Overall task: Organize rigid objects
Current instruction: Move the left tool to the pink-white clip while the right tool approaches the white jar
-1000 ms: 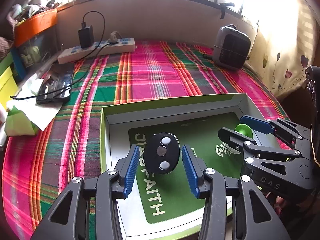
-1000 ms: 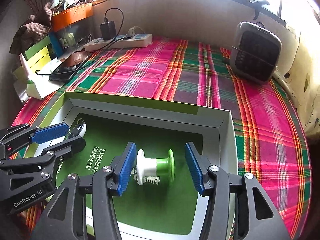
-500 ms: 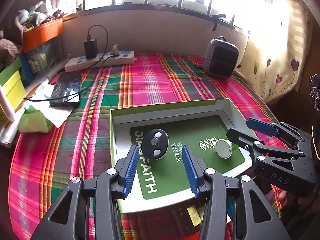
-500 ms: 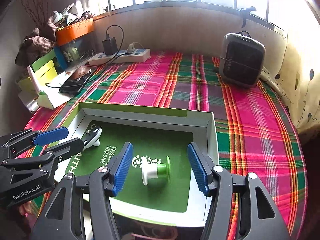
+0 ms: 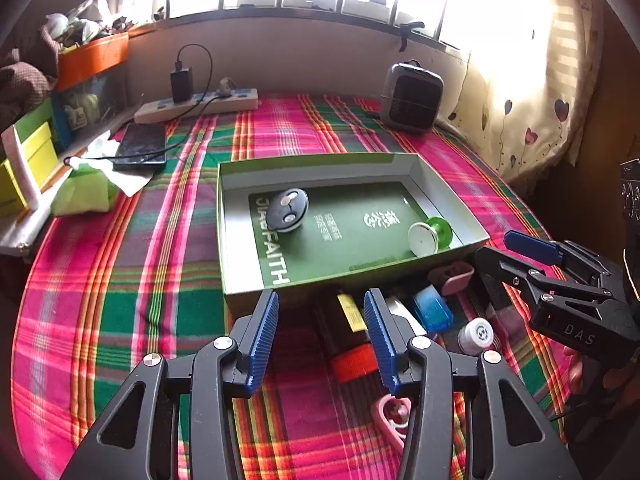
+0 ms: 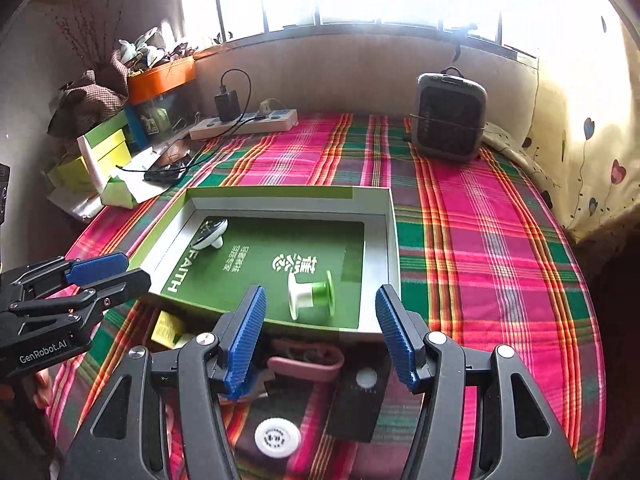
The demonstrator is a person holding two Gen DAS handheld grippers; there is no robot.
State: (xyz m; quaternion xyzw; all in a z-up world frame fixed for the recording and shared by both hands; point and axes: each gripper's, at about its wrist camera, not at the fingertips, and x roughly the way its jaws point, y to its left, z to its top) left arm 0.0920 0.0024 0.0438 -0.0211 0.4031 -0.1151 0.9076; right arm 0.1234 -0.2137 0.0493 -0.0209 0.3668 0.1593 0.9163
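While both grippers gape, spool [image 6: 310, 295] lies in box [image 6: 394, 240]

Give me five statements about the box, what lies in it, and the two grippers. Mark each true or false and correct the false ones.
1. Both the left gripper and the right gripper are open and hold nothing. True.
2. The green and white spool lies on its side inside the green box. True.
3. The black round object with silver discs sits on the plaid cloth outside the box. False: it rests inside the box, on the green panel near the word FAITH.
4. The box holds three objects. False: only the spool and the black round object are in it.
5. A bottle with a red cap lies on the cloth in front of the box. True.
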